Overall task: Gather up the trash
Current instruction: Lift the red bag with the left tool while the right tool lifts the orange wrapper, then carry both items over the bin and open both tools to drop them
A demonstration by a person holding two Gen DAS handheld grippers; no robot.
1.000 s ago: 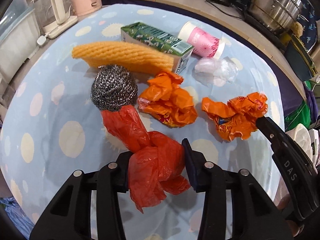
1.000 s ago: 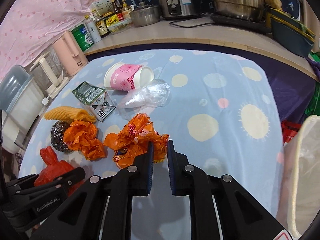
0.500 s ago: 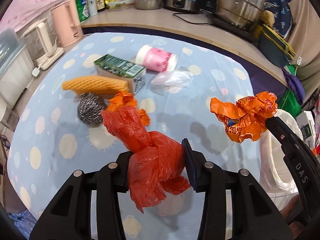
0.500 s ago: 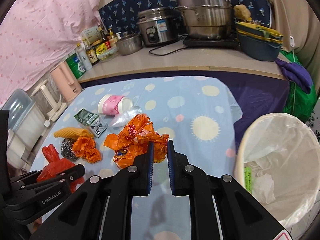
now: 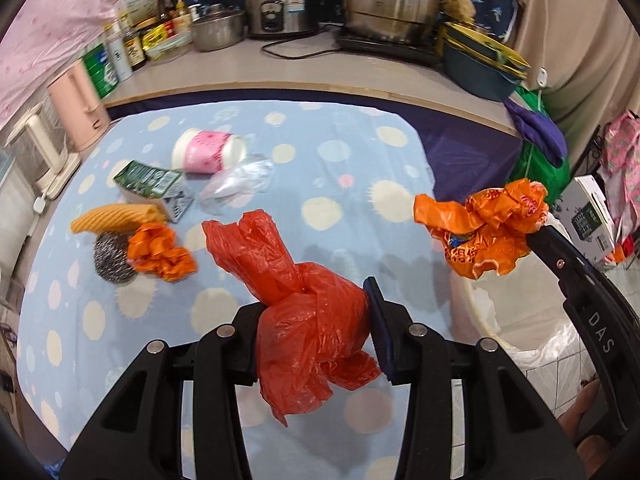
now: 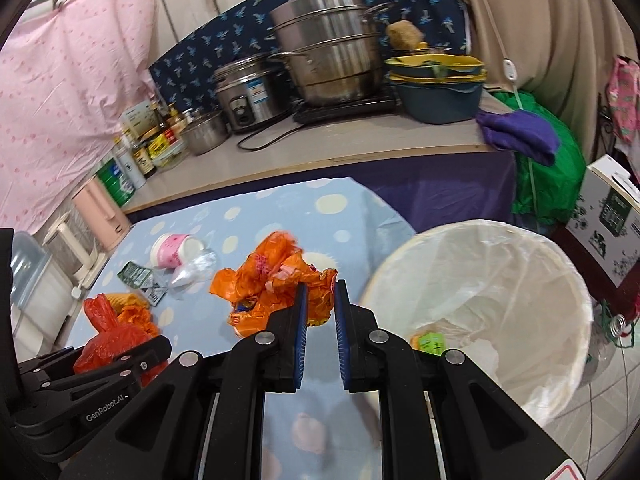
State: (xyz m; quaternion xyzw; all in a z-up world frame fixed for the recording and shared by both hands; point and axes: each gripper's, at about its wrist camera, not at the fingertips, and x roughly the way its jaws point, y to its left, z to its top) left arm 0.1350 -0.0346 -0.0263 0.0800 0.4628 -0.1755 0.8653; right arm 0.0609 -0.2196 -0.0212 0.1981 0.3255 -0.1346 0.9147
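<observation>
Both claws' bags lifted, bin point(image 6: 500, 240) nearer

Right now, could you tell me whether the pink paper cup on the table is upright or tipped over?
Tipped over: the pink cup lies on its side on the spotted tablecloth, its mouth facing sideways.

Two orange wrappers point(image 5: 486, 232) point(image 5: 160, 254), one red bag point(image 5: 304, 304), one cup point(image 5: 208, 156), one carton point(image 5: 154, 182), one scourer point(image 5: 112, 256).

My black left tongs point(image 5: 316, 344) hold a red bag point(image 5: 308, 312); my right tongs point(image 6: 320, 320), blue-padded, hold an orange wrapper point(image 6: 276, 280). The worktop cloth point(image 5: 340, 168) is pale blue with cream spots. The bin liner point(image 6: 500, 280) is white.
</observation>
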